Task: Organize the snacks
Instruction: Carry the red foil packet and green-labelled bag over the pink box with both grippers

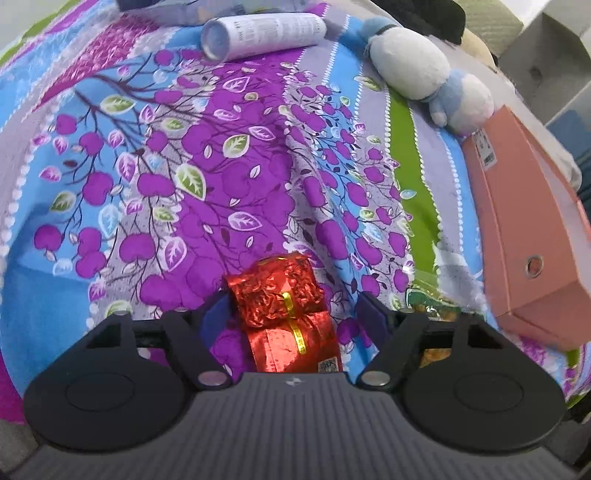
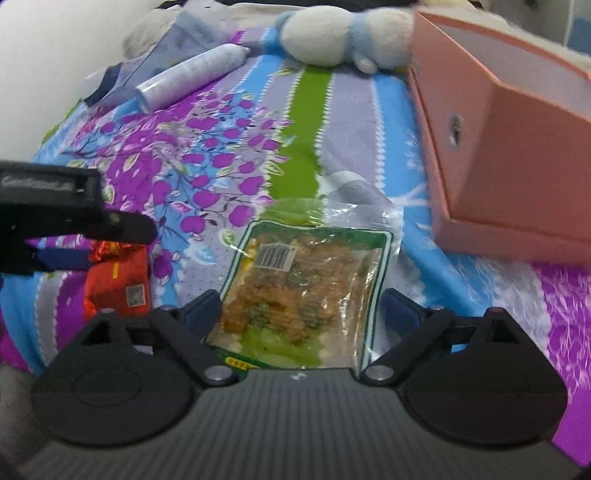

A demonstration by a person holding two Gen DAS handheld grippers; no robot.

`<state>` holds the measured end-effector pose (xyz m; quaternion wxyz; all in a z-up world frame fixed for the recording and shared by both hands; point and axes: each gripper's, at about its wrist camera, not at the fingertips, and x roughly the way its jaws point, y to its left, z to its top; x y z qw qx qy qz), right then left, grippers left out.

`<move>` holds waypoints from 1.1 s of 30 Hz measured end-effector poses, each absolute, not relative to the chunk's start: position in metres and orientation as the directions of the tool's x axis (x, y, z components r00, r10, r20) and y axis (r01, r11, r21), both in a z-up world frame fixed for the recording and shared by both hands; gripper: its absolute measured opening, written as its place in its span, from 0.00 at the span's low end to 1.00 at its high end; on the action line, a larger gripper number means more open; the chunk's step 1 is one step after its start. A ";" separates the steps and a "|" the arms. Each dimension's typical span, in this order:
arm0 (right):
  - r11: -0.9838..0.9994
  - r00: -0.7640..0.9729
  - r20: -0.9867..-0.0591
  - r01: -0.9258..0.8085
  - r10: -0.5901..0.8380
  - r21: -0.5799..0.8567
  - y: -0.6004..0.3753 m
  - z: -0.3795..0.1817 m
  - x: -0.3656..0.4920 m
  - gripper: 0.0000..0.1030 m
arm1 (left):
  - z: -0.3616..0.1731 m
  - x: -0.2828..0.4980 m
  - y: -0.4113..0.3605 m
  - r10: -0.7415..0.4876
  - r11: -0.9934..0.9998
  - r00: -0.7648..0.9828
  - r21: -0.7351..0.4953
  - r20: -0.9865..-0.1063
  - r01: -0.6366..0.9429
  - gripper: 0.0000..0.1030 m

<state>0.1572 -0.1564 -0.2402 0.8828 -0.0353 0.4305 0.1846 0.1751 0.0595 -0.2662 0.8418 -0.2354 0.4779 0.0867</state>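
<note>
Progress: early, by my reading. 2 snacks lie loose on the bedsheet [image 1: 258, 166]; neither sits in the pink box [image 2: 517, 155], which stands open, with nothing showing in the little of its inside that is visible.
Done: nothing stowed that these views show.
Left: lift both packs and, probably, place them in the box; that the box is the target is my guess from the task.
Left gripper [image 1: 291, 314]: fingers spread, straddling the red foil packet [image 1: 284, 317]; the left pad looks close to or touching the foil, the right pad is apart from it. Not yet pinched.
Right gripper [image 2: 299, 306]: fingers spread wide on either side of the clear snack bag [image 2: 306, 291], near its edges; no grip.
Red foil packet position: flat on the sheet, just left of the clear bag, well apart from the box.
Clear snack bag position: flat on the sheet, near the box's front corner, not touching it.
Labels, red packet: gold strip down the middle, QR-type code on its near end; text too small to read.
Labels, clear bag: green border, white barcode sticker at its top left; digits unreadable.
Labels, box: small white sticker on one end, illegible.
Others: white tube [image 1: 262, 35] with printed text, blurred; plush toy [image 1: 417, 74] at the far edge.
</note>
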 end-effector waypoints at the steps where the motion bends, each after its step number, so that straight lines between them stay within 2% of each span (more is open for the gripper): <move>1: 0.930 0.564 -0.771 -0.356 0.295 0.095 -0.155 -0.241 0.158 0.93 | -0.266 0.176 0.058 -0.072 0.880 0.527 -0.302 -0.847 -0.366 0.69; 4: 0.930 0.572 -0.767 -0.356 0.290 0.086 -0.153 -0.241 0.159 0.92 | -0.267 0.179 0.055 -0.061 0.900 0.520 -0.272 -0.852 -0.340 0.61; 8: 0.925 0.563 -0.768 -0.367 0.304 0.097 -0.154 -0.236 0.159 0.76 | -0.265 0.180 0.054 -0.068 0.916 0.522 -0.261 -0.851 -0.306 0.59; 14: 0.914 0.545 -0.774 -0.391 0.322 0.105 -0.154 -0.227 0.157 0.60 | -0.256 0.177 0.054 -0.105 0.906 0.537 -0.303 -0.837 -0.294 0.58; 23: 0.921 0.575 -0.750 -0.373 0.326 0.114 -0.169 -0.207 0.149 0.59 | -0.217 0.169 0.045 -0.149 0.923 0.583 -0.324 -0.799 -0.209 0.58; 33: 0.931 0.644 -0.685 -0.335 0.341 0.148 -0.192 -0.158 0.138 0.59 | -0.160 0.161 0.032 -0.202 0.932 0.648 -0.348 -0.734 -0.104 0.58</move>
